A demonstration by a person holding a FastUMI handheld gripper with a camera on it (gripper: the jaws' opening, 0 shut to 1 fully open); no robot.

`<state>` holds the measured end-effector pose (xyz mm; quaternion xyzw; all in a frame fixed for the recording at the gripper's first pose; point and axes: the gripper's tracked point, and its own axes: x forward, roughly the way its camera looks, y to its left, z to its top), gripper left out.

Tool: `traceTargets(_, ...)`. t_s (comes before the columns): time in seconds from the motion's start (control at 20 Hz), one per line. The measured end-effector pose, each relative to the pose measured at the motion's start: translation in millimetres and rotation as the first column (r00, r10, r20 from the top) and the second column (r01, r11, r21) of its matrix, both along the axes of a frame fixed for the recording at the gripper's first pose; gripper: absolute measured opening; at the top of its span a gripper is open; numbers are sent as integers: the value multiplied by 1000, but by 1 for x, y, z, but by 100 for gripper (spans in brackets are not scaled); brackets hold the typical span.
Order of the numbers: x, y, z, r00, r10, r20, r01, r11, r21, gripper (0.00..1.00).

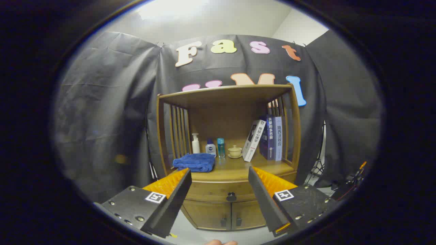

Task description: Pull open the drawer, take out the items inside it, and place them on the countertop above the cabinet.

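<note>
We face a wooden cabinet (227, 163) standing against the black cloth wall, and the biggest risk starts with the cabinet itself: it looks light, so a hard tug could drag or tip it rather than slide anything out. Its countertop (238, 170), where the items must end up, is already crowded, with 3 books (269, 137) leaning at one end, a folded blue towel (195, 162) at the other, and 3 bottles (208, 146) and a small lidded cup (235, 151) along the back, so we judge that a careless placement could knock the bottles or the cup over. Below it the drawer (221, 190) is closed, its contents hidden, and we cannot plan for their shape. The gripper (219, 178) is spread wide and holds nothing, its fingers framing the drawer front from a distance. The smallest target is the dark round knob (231, 196), between and beyond the fingers; we expect the fingers could slip off it if they close off-centre, or catch the 2 door handles (231, 222) beneath by mistake.
</note>
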<state>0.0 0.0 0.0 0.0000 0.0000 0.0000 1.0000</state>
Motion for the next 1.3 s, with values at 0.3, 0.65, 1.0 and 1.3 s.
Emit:
traceTargets(0.3,2,1,-3,1000,8,2,-8,1000,0,100)
traceTargets(0.65,6,2,-7,1000,9,-5,-9,1000,2,100)
traceTargets(1.0,9,7,-14,1000,21,-16,-21,1000,5,100)
traceTargets(1.3,20,-6,-32,999,-11,-32,11,1000,-9,100)
